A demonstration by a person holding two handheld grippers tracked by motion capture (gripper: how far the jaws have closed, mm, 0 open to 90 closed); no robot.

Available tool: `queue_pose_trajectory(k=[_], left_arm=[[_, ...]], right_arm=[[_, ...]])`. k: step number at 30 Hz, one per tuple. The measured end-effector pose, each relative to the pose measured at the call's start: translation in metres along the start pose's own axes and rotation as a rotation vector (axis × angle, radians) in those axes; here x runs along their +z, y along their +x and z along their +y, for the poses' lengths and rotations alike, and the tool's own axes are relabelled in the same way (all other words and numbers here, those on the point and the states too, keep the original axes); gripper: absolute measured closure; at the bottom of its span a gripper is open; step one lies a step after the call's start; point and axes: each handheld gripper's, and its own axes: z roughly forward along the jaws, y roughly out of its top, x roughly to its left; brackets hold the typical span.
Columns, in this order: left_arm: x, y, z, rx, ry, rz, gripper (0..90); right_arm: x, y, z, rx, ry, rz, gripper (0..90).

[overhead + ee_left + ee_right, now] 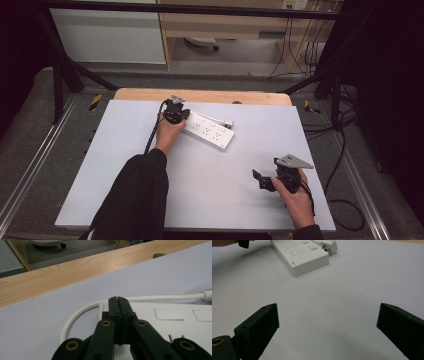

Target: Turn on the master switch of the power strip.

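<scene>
Your left gripper point(117, 300) is clenched tight with nothing between its jaws, its tips resting over the cord end of the white power strip point(207, 131), which lies on the grey mat point(150, 165) toward the far wooden edge point(62, 272). Judging from this, you are pressing or pinning that end of the strip. Keep the closed tips flat and square on the housing, short of the nearest rocker switch point(169, 314), and push straight down so the strip does not skate sideways. The white cord point(75, 317) loops out just left of the strip's end; keep your tips off it, or it will roll under the pressure.

Your right gripper point(328, 332) hangs released, jaws spread wide, well apart from the strip on the near side of it. The plug point(327, 245) lies just beyond the strip's far side. If the strip starts to turn, bring the right gripper up to steady its near corner.
</scene>
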Motion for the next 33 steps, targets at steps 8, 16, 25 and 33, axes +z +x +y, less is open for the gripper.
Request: queue_pose_trajectory(k=[8, 16, 25, 33], left_arm=[[0.0004, 0.0008, 0.0001, -0.009, 0.004, -0.001, 90.0], [0.0012, 0.0005, 0.0008, -0.016, 0.014, 0.001, 90.0], [0.0017, -0.0008, 0.0015, -0.014, 0.024, 0.01, 90.0], [0.002, -0.0009, 0.0013, -0.022, 0.025, 0.011, 90.0]], right_arm=[[0.0005, 0.0001, -0.0002, -0.002, 0.003, 0.001, 4.7], [0.0002, 0.0, -0.0002, -0.001, 0.001, 0.002, 4.7], [0.0001, -0.0001, -0.0002, 0.001, 0.001, 0.002, 4.7], [0.0003, -0.0001, -0.0003, 0.002, 0.003, 0.003, 4.7]])
